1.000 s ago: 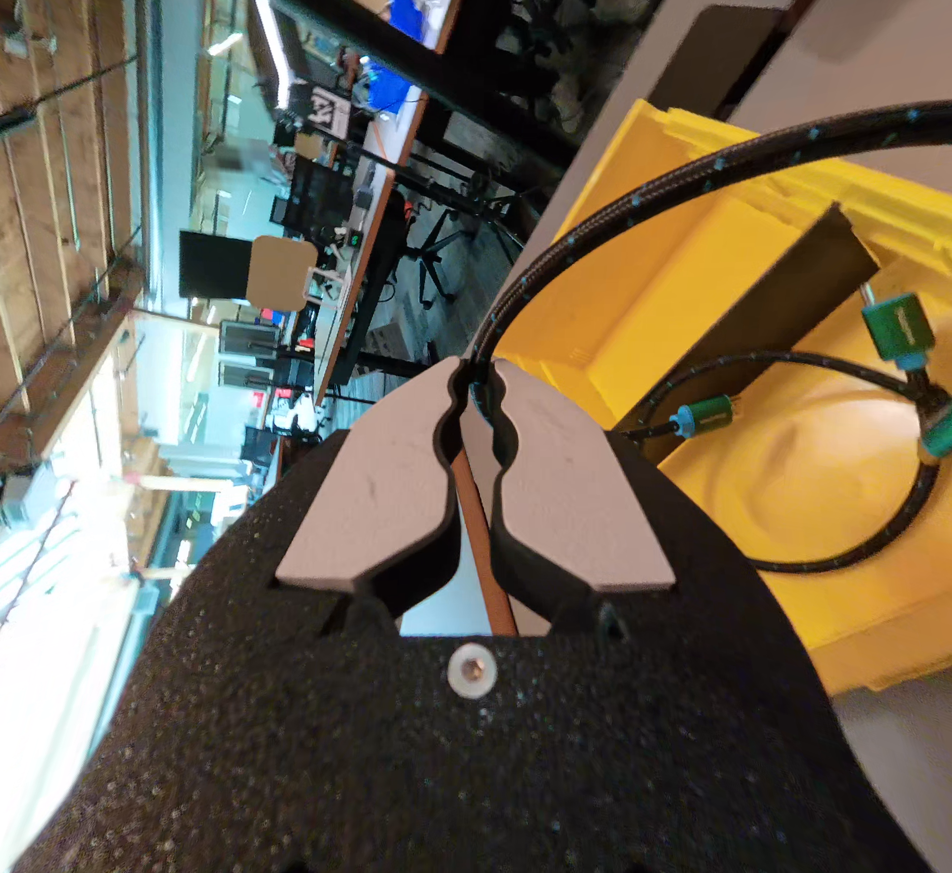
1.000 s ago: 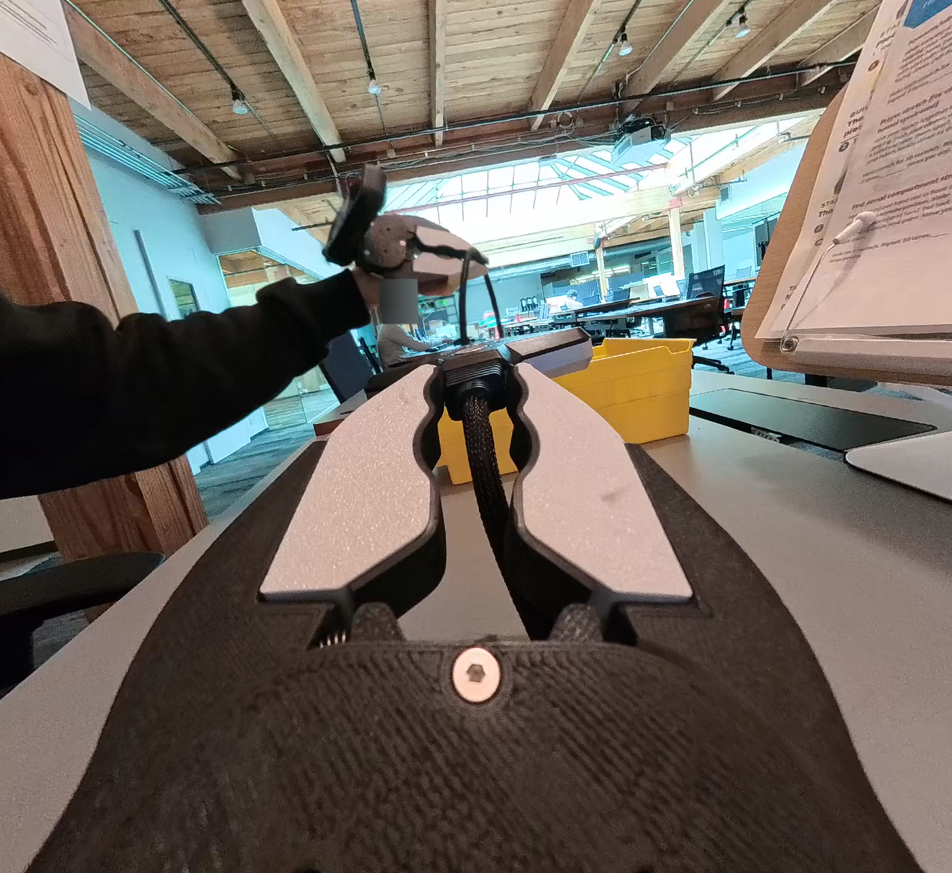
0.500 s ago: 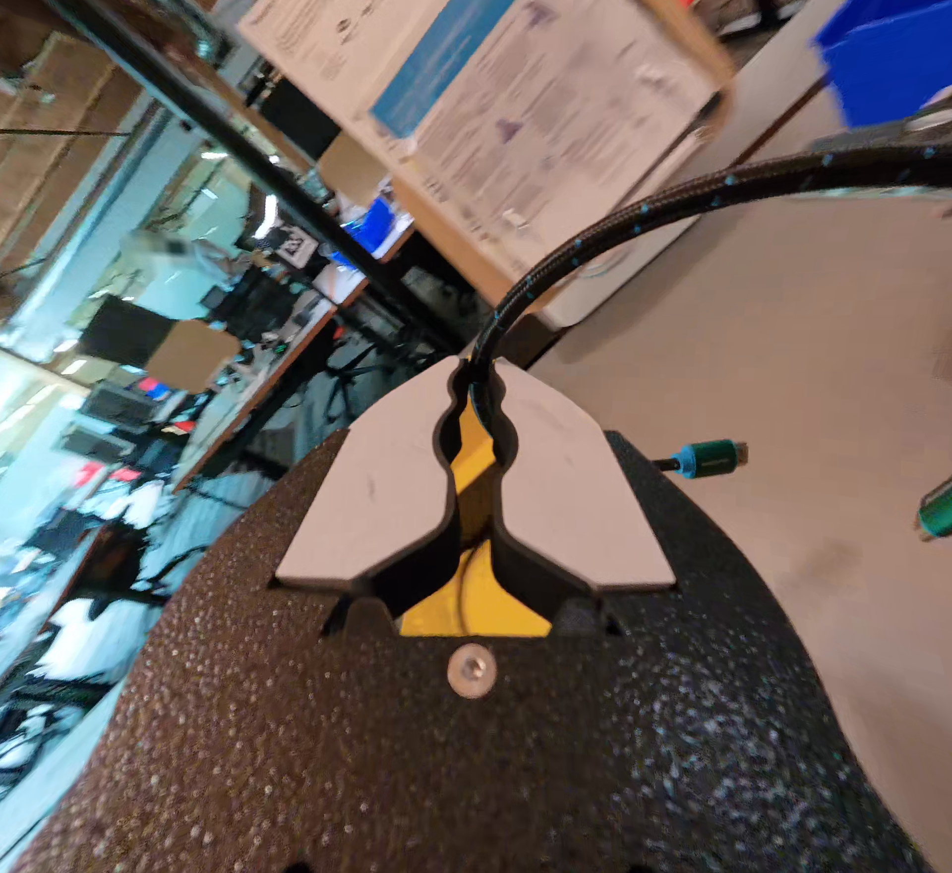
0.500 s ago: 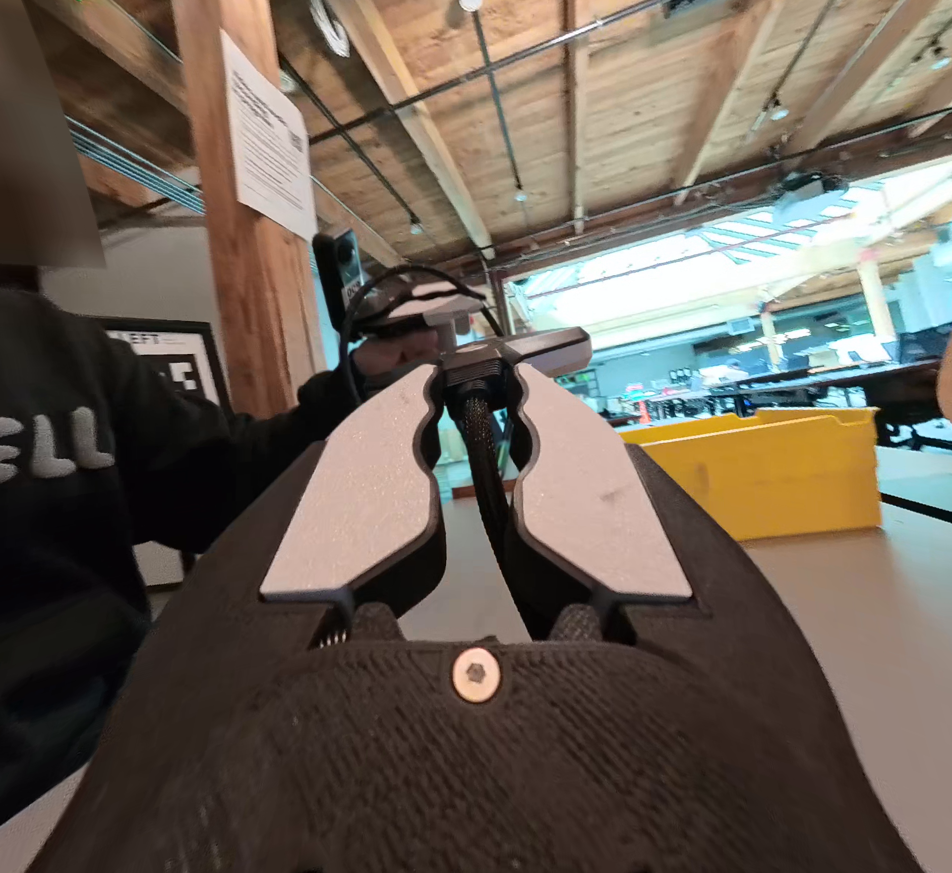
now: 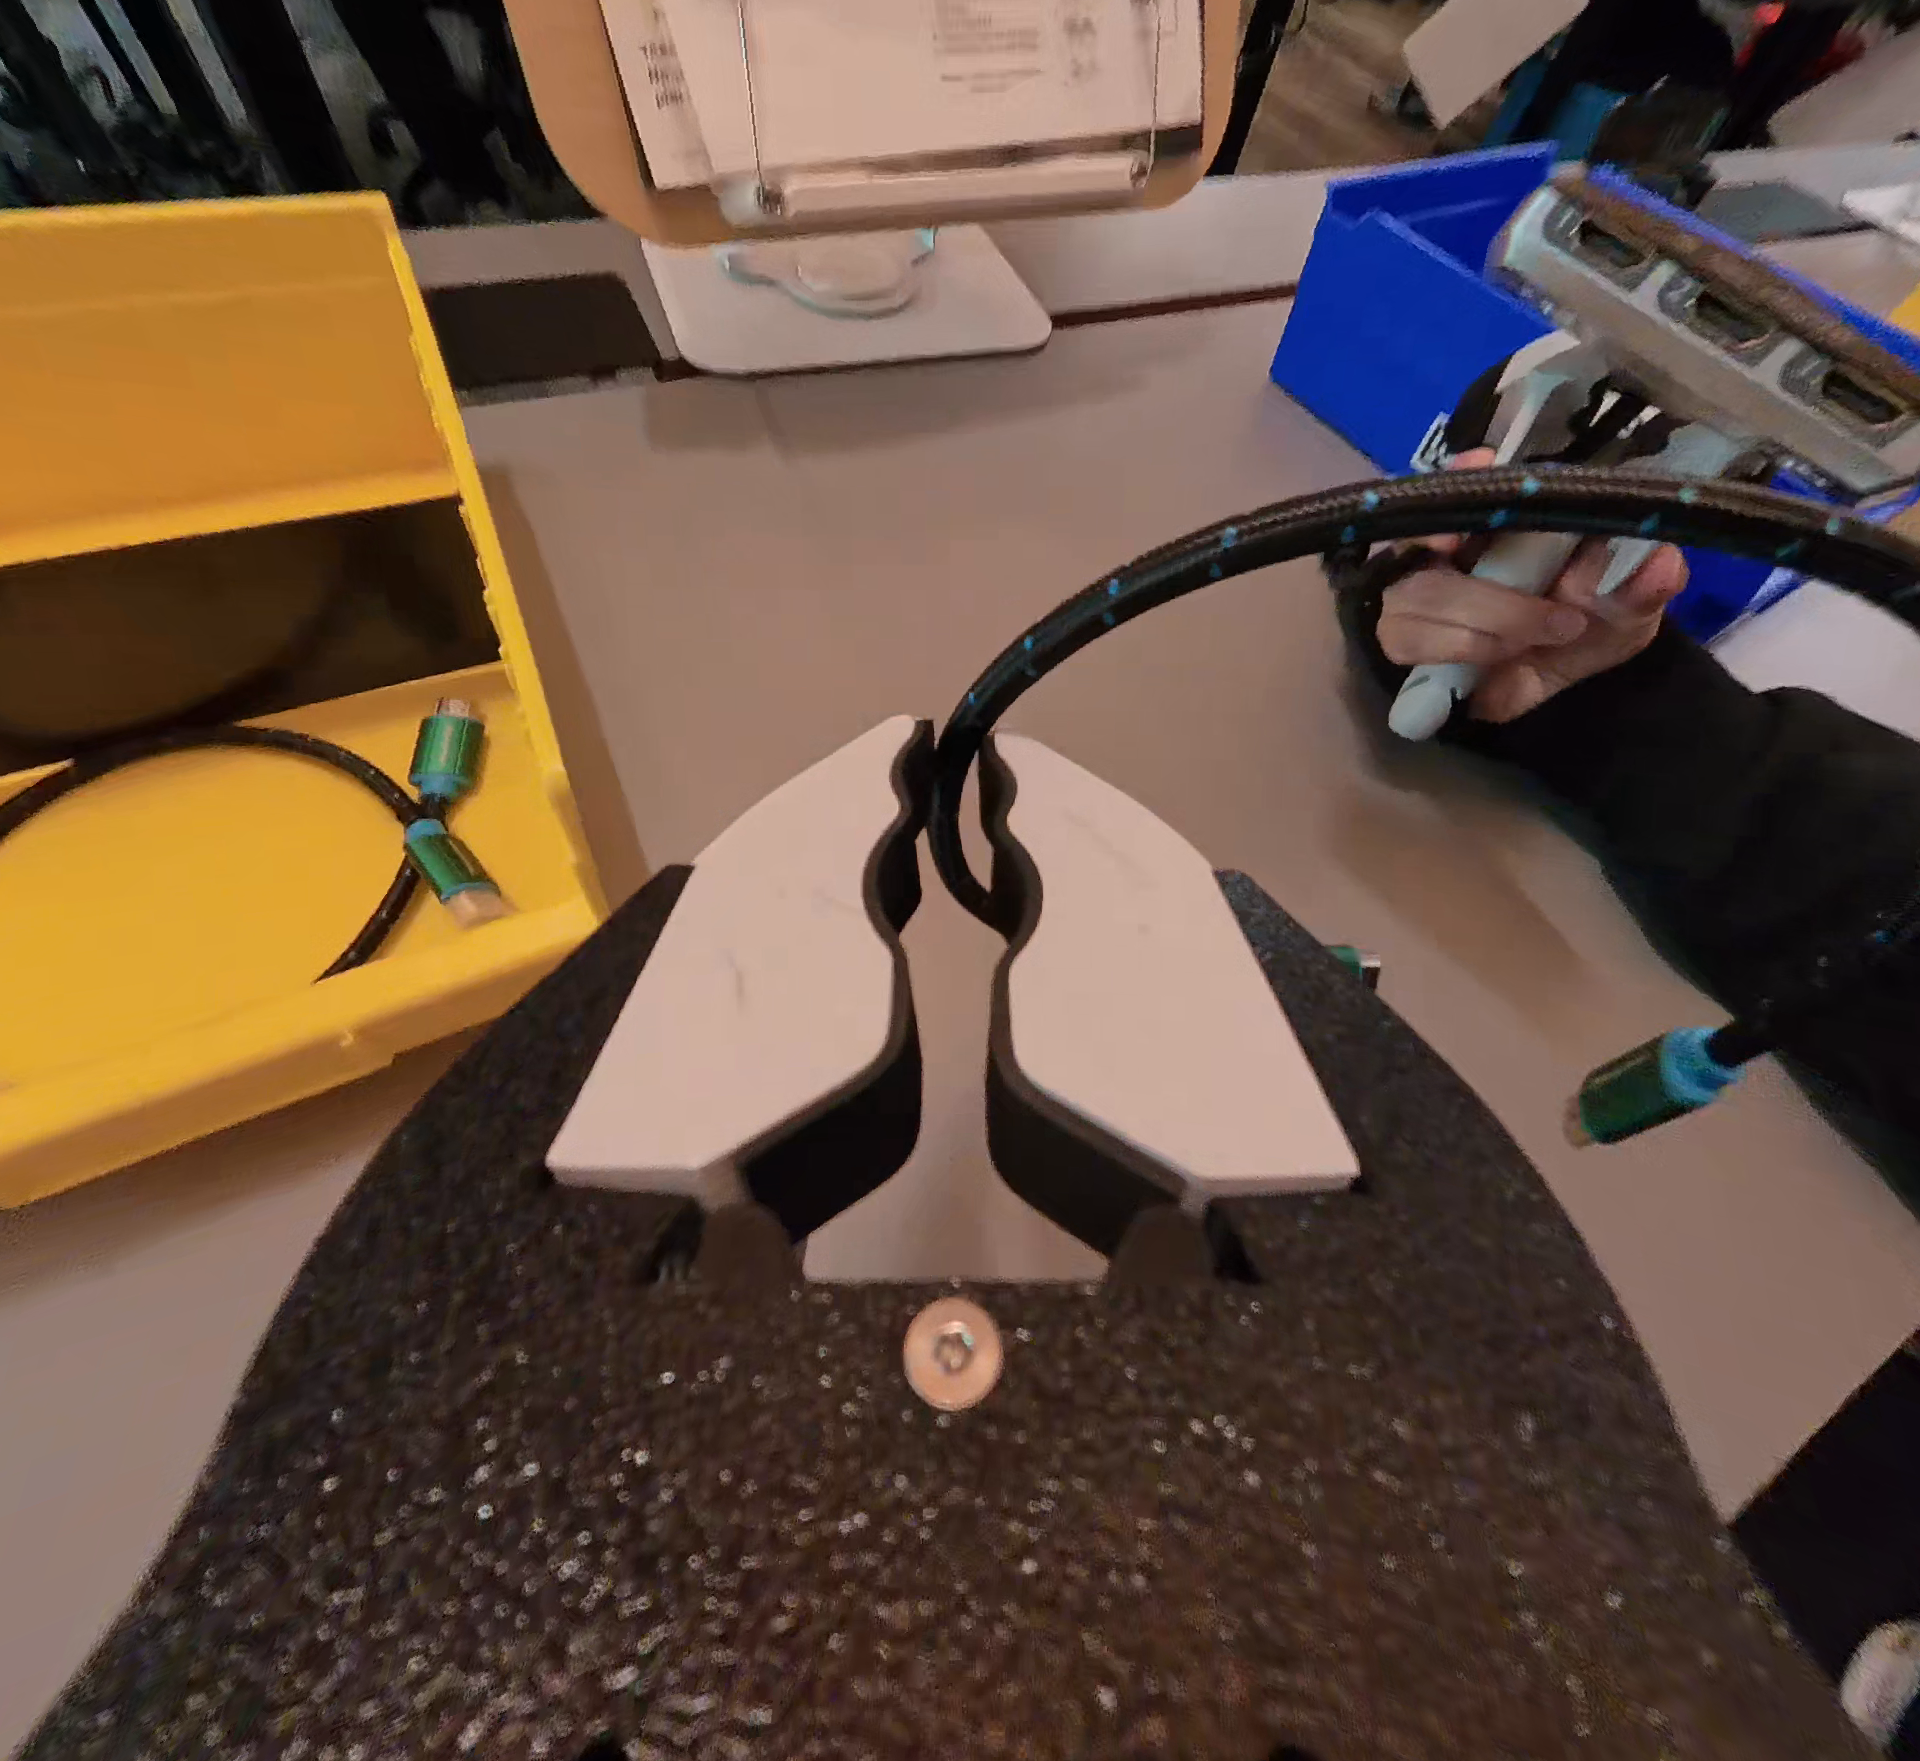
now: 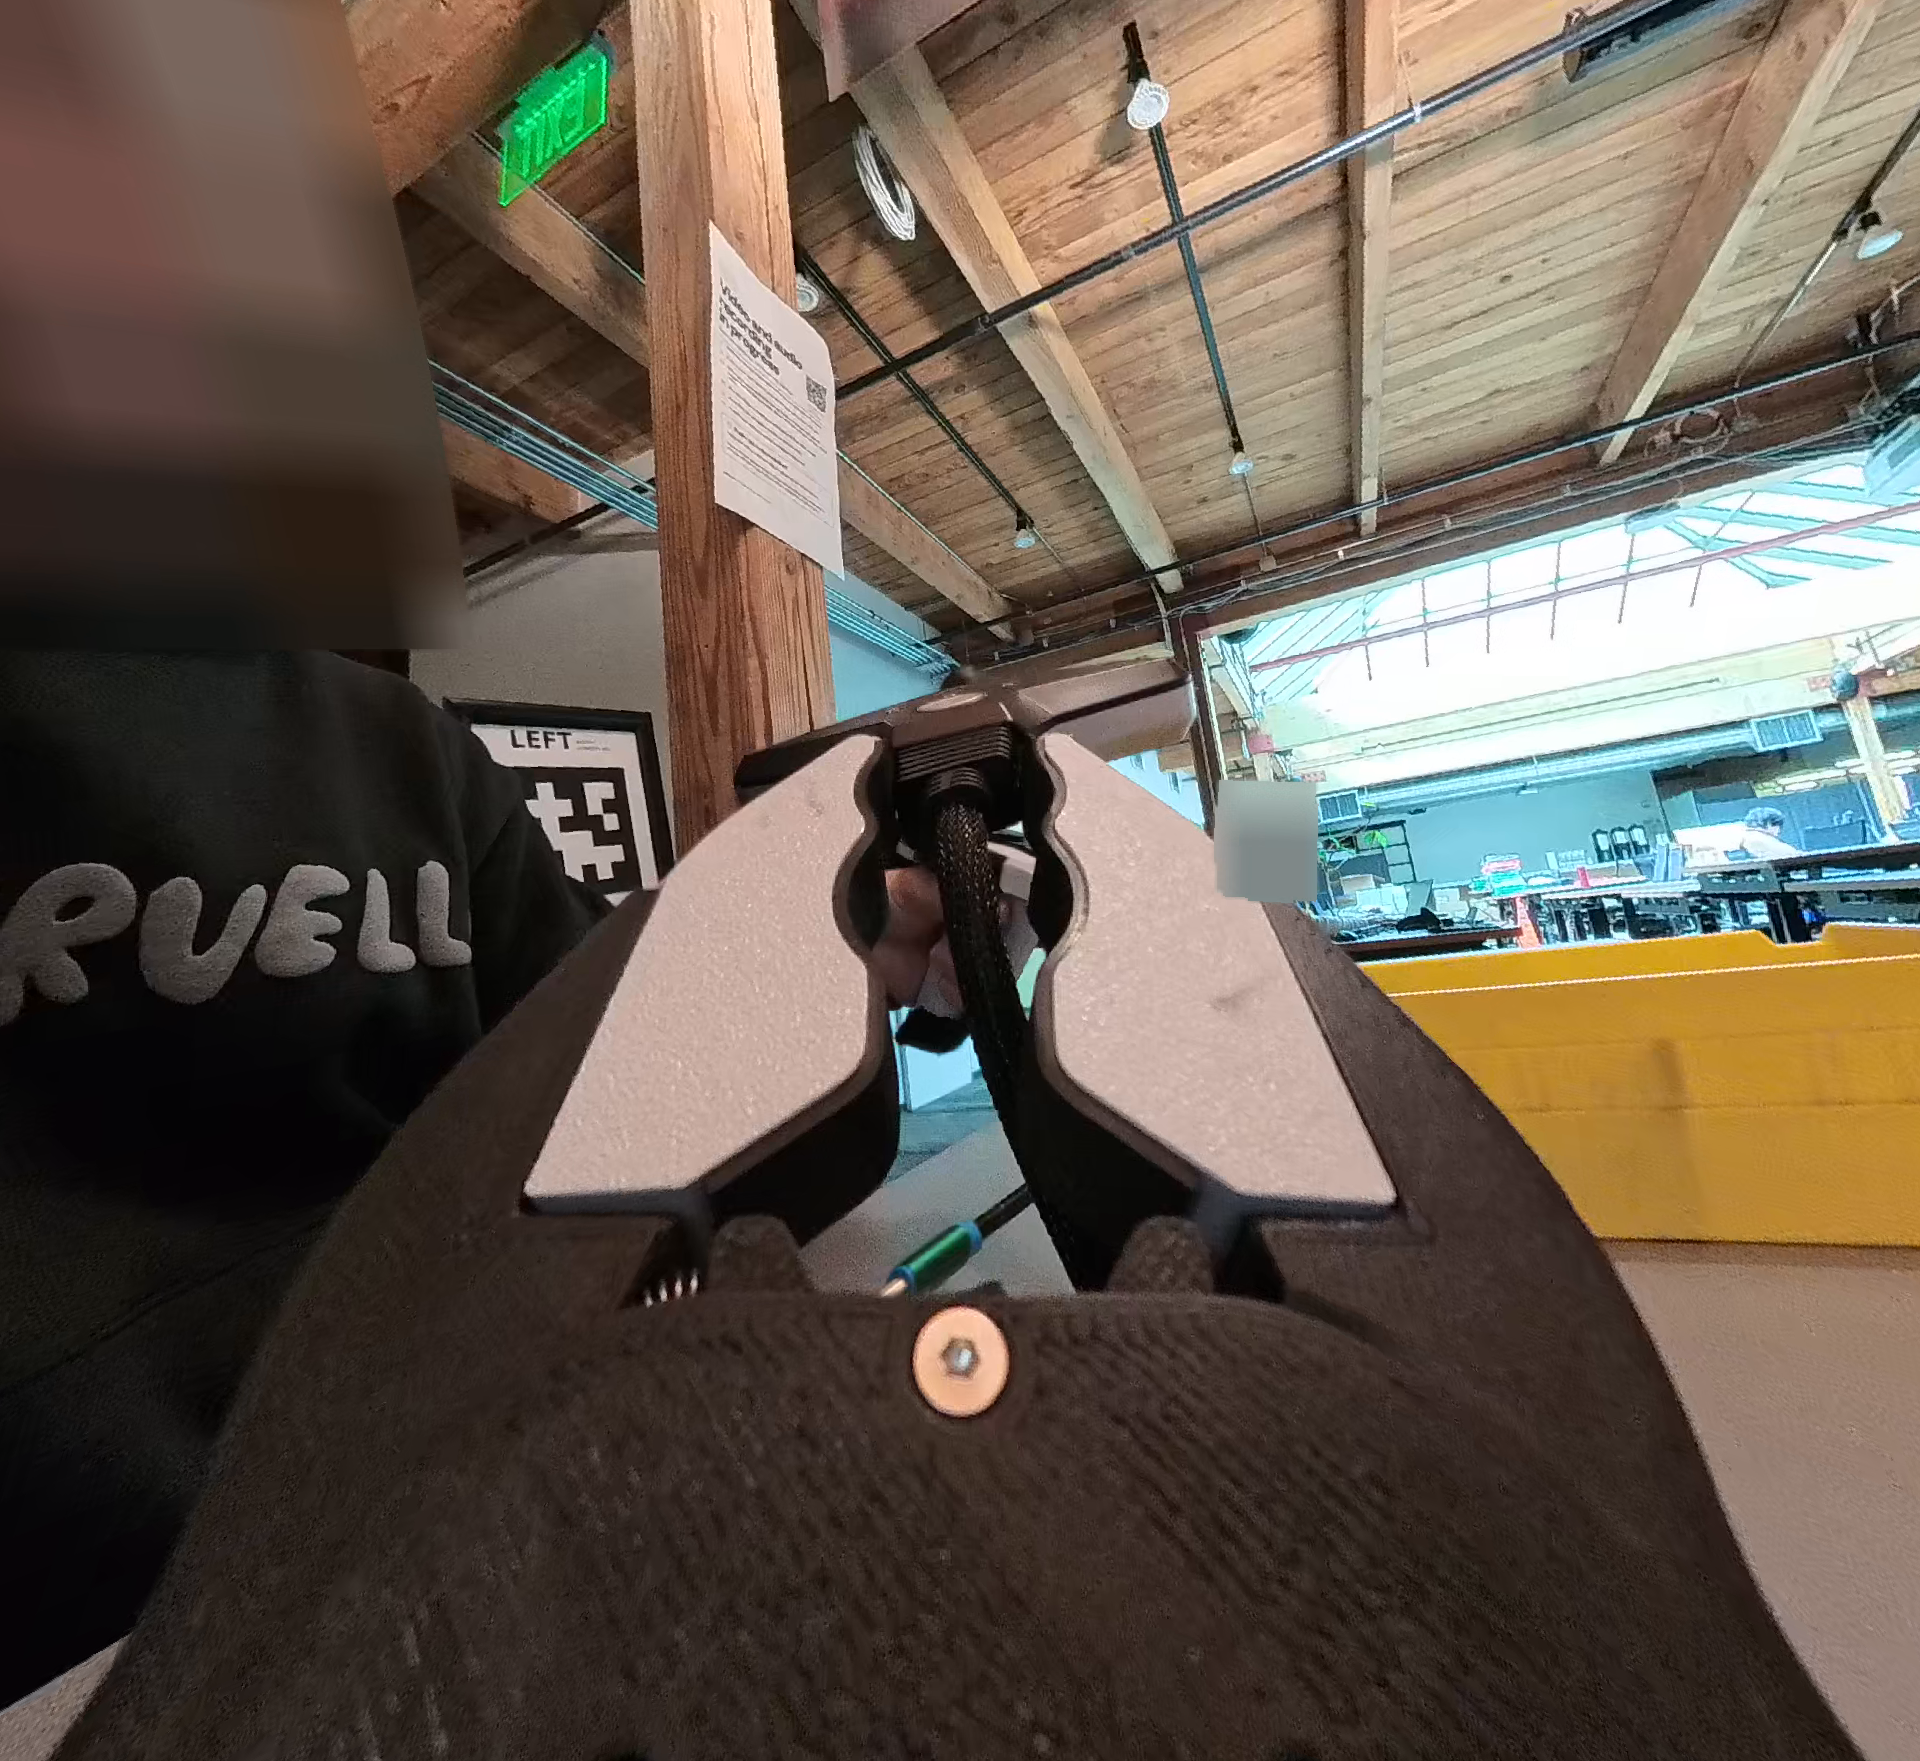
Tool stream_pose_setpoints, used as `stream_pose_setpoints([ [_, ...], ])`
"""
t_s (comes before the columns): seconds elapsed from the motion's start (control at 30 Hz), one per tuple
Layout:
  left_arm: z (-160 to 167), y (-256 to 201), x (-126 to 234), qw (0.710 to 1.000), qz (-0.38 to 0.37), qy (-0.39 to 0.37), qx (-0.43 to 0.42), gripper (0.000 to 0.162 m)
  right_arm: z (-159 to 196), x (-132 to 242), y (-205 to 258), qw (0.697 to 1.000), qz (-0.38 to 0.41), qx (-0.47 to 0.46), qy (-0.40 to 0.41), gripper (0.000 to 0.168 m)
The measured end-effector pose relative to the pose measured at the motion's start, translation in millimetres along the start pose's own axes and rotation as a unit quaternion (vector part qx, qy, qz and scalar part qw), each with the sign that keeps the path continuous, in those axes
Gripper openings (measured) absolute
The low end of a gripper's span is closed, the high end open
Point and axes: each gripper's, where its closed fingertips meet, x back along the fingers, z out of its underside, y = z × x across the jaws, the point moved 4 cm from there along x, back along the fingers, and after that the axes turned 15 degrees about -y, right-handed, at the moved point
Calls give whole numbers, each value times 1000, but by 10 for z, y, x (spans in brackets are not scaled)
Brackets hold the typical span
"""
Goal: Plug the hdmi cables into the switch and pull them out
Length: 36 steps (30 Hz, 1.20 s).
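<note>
My left gripper [image 5: 951,740] is shut on a black braided HDMI cable [image 5: 1195,548] that arcs up and off to the right. A green plug [image 5: 1652,1088] hangs at the right, above the table. My right gripper [image 6: 956,766] is shut on the ribbed black cable end of the grey switch [image 6: 961,703], with its braided cord running back between the fingers. In the left wrist view the switch [image 5: 1704,329] is held up at the far right, its row of ports facing me. A hand [image 5: 1507,610] grips that gripper's handle.
A yellow bin [image 5: 260,1067] at the left holds another black cable with green plugs [image 5: 447,755]. A blue bin [image 5: 1392,329] stands at the back right. A document stand [image 5: 894,28] is at the back. A person in a dark sweatshirt [image 6: 208,984] is close on the left.
The left view has swung from the yellow bin to face the table and stand, still gripping the cable. The right view has tilted up and turned toward the person, still holding the switch.
</note>
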Motion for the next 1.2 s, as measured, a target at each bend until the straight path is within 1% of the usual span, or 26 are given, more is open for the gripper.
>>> stream_pose_setpoints([
  [0.07, -47, -3, 6, 999, -6, -50, -8, 7, 10, 0, -9, 1000, 4, 2, 4, 24],
  [0.1, -79, -13, 21, 996, -8, -87, -27, 7, 17, 1, -11, 1000, 4, 2, 6, 24],
  [0.17, -63, -8, 83, 984, -18, -143, -105, 6, 31, 0, -9, 1000, 5, 5, 12, 24],
  [0.2, -6, 3, 127, 977, -21, -152, -145, 6, 37, -1, -12, 1000, 7, 7, 14, 24],
  [0.27, 132, 29, 225, 966, -32, -154, -204, 6, 44, -2, -19, 1000, 8, 7, 17, 24],
  [0.37, 270, 67, 370, 943, -74, -161, -281, 6, 49, -2, -36, 1000, 11, 7, 19, 24],
  [0.43, 304, -20, 452, 927, -61, -180, -323, 6, 56, -1, -39, 1000, 12, 8, 21, 24],
  [0.5, 379, -112, 518, 908, -43, -174, -379, 7, 64, -1, -35, 1000, 12, 9, 24, 24],
  [0.6, 584, -192, 596, 877, -21, -131, -461, 10, 64, 0, -36, 1000, 13, 10, 24, 24],
  [0.67, 750, -209, 652, 865, 2, -95, -493, 14, 67, 0, -38, 1000, 14, 11, 25, 24],
  [0.7, 835, -213, 680, 863, 18, -74, -500, 17, 72, -1, -38, 999, 13, 11, 27, 24],
  [0.8, 1046, -202, 759, 867, 70, -14, -492, 40, 87, -3, -41, 999, 15, 12, 31, 24],
  [0.9, 1155, -187, 828, 874, 117, 28, -471, 48, 90, -3, -43, 999, 16, 13, 33, 24],
  [1.0, 1259, -238, 883, 897, 181, 90, -392, 57, 96, -3, -42, 999, 15, 13, 35, 24],
  [1.07, 1258, -320, 923, 912, 226, 110, -324, 64, 99, -2, -41, 999, 16, 14, 35, 24],
  [1.13, 1281, -354, 981, 913, 262, 142, -277, 68, 99, -2, -40, 999, 16, 14, 35, 24],
  [1.2, 1351, -268, 1035, 905, 261, 196, -272, 70, 97, -2, -40, 999, 16, 15, 35, 24],
])
